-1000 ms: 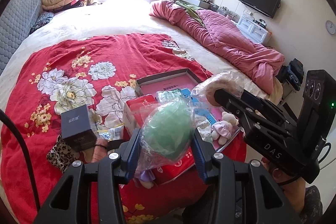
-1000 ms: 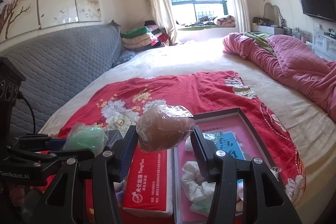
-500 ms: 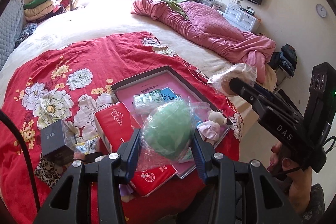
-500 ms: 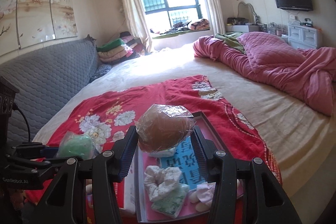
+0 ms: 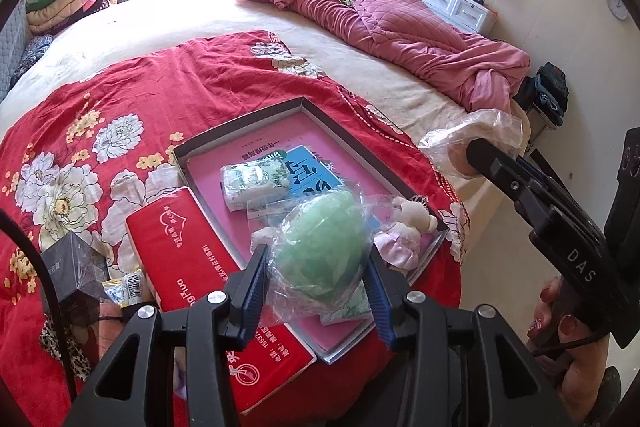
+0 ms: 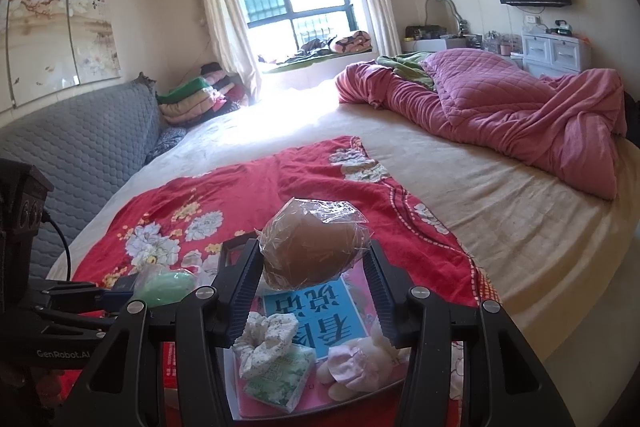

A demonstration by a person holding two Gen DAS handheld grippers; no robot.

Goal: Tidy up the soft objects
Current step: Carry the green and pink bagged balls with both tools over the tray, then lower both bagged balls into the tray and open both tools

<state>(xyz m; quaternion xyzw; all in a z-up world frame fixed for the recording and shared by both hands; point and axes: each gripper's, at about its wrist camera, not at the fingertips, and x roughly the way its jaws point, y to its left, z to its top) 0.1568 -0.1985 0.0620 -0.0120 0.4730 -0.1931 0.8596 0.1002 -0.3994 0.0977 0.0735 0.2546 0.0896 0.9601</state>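
The left gripper (image 5: 316, 267) pinches a green sponge wrapped in clear plastic (image 5: 322, 247) between its two blue-padded fingers, holding it above the near end of a shallow dark-rimmed tray (image 5: 320, 115). The right gripper (image 6: 312, 263) clamps a brown sponge in clear plastic (image 6: 310, 253) the same way; in the left wrist view that brown sponge (image 5: 460, 155) hangs beyond the tray's right edge, over the edge of the bed (image 5: 420, 95).

The tray sits on a red floral blanket (image 5: 120, 99) spread over the near part of the bed. Its pink floor carries a blue booklet (image 6: 316, 311), a green-and-white tissue pack (image 5: 254, 181), a second tissue pack (image 6: 280, 375) near the front edge, a pale floral scrunchie (image 6: 266, 341) touching that pack, and a small plush toy in pink (image 5: 404, 231) at the tray's right front corner.

Just beside the tray's left edge lies a red tissue box (image 5: 188, 251). Further left on the blanket stands a dark grey box (image 5: 74, 267), with a small printed packet (image 5: 124, 285) between it and the red box.

A pink quilt (image 6: 500, 107) is bunched along the far right side of the bed, and folded blankets (image 6: 196, 99) are stacked at the far left corner beside the grey padded headboard (image 6: 80, 155).
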